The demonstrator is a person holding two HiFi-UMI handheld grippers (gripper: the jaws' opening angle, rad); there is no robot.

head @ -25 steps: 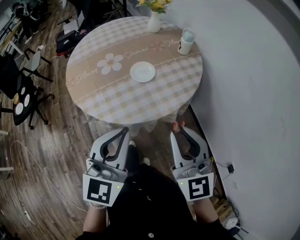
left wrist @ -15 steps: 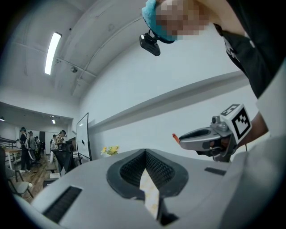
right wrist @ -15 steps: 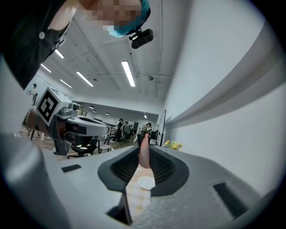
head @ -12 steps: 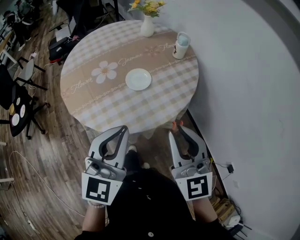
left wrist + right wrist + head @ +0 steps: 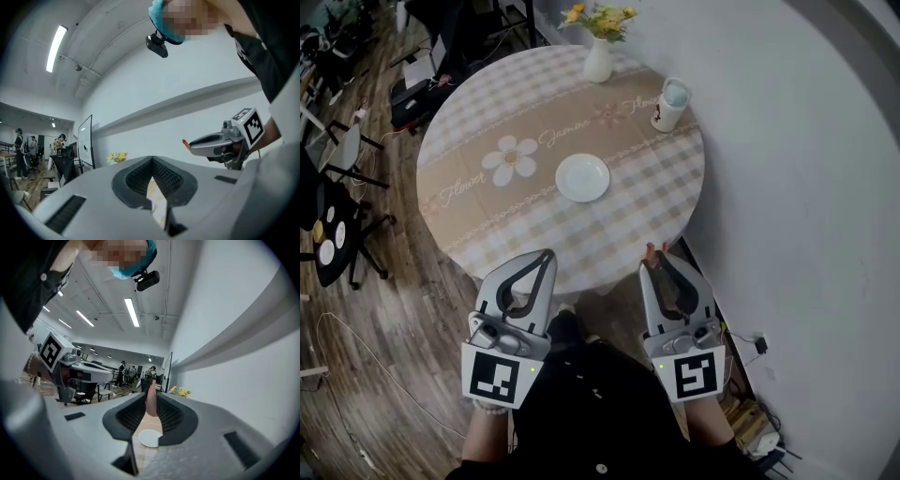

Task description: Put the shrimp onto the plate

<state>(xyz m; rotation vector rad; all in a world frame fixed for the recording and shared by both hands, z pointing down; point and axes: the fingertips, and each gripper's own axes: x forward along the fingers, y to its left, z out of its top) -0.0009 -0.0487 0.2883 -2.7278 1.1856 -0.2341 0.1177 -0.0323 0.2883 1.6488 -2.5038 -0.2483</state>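
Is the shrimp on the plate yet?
No, the shrimp is pinched in the right gripper; the white plate is bare.

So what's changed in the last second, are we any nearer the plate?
The table and plate have slid lower in the head view, towards both grippers, so the person has moved closer. Nothing was taken hold of or let go. Unchanged: the right hand-held gripper is still shut on the shrimp, the left hand-held gripper is still shut and empty, and the plate is bare.
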